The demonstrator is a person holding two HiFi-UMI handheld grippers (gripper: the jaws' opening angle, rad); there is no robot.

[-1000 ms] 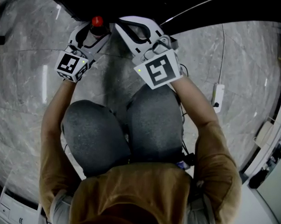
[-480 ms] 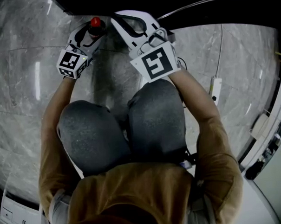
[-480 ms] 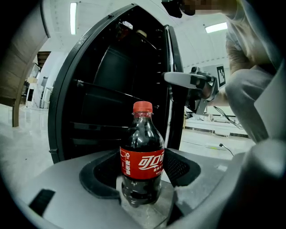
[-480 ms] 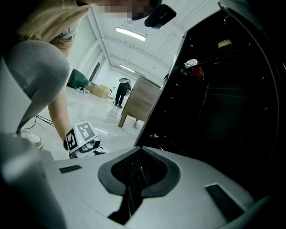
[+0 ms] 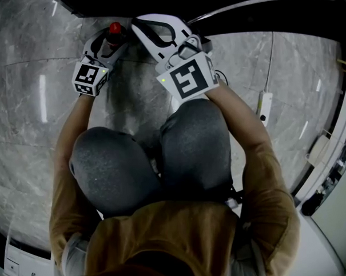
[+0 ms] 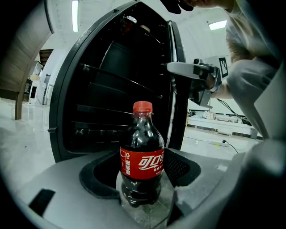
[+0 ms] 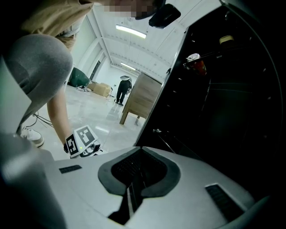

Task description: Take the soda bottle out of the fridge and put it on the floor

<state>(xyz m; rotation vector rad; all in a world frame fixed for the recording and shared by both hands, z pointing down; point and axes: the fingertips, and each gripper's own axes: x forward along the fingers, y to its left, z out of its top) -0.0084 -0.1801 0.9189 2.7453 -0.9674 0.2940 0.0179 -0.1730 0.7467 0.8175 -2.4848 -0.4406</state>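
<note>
Head view: dim overall; marble floor point(image 5: 24, 141) is lit from above, and pale streaks of ceiling light are reflected on it left and right.
Edges: strong fisheye bending is seen in all three views; corners are vignetted to black.
Left gripper view: ceiling panels point(image 6: 74, 13) are blown out to white; fridge point(image 6: 120, 85) interior is left near black, shelf detail barely resolved.
Soda bottle point(image 6: 142, 154): rendered sharp; small highlights are seen on its shoulder.
Right gripper view: left half is lit brightly by a ceiling strip point(image 7: 130, 30); right half is lost in shadow; near foreground is rendered soft.

One soda bottle point(image 6: 142, 156), two grippers, left gripper point(image 5: 110, 40) and right gripper point(image 7: 136, 179), one fridge point(image 6: 116, 80), one power strip point(image 5: 264, 109)
</note>
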